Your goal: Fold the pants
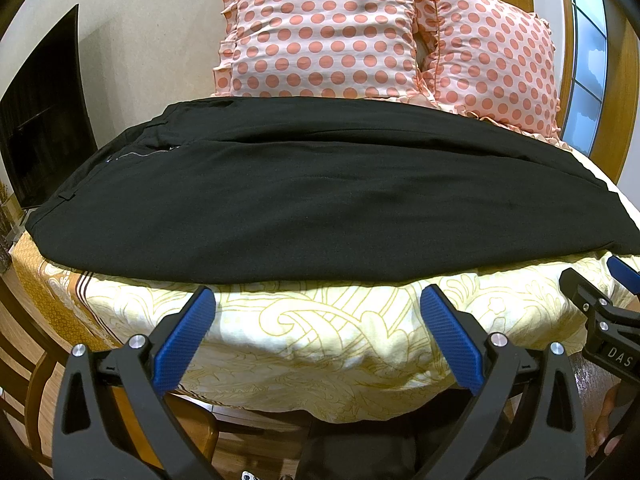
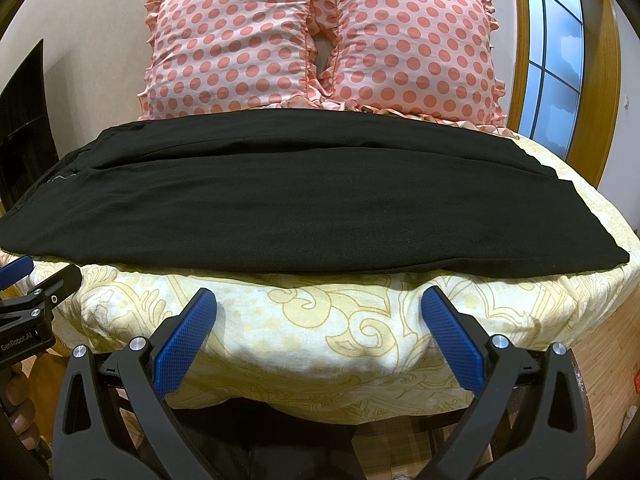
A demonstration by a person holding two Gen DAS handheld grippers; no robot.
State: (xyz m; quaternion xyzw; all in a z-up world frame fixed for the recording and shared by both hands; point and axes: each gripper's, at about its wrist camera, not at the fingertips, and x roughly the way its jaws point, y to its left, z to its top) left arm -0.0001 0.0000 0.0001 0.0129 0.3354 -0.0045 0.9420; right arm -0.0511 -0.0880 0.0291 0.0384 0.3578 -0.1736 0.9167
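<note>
Black pants lie flat across the bed, waistband at the left, leg ends at the right, one leg laid over the other. They also show in the right wrist view. My left gripper is open and empty, just short of the pants' near edge, above the bedcover. My right gripper is open and empty, also just short of the near edge, further right. The right gripper's body shows at the right edge of the left wrist view; the left gripper's body shows at the left edge of the right wrist view.
The bed has a yellow patterned cover that drops off at the near edge. Two pink polka-dot pillows stand against the wall behind the pants. A dark TV screen is at the left, a wooden-framed window at the right.
</note>
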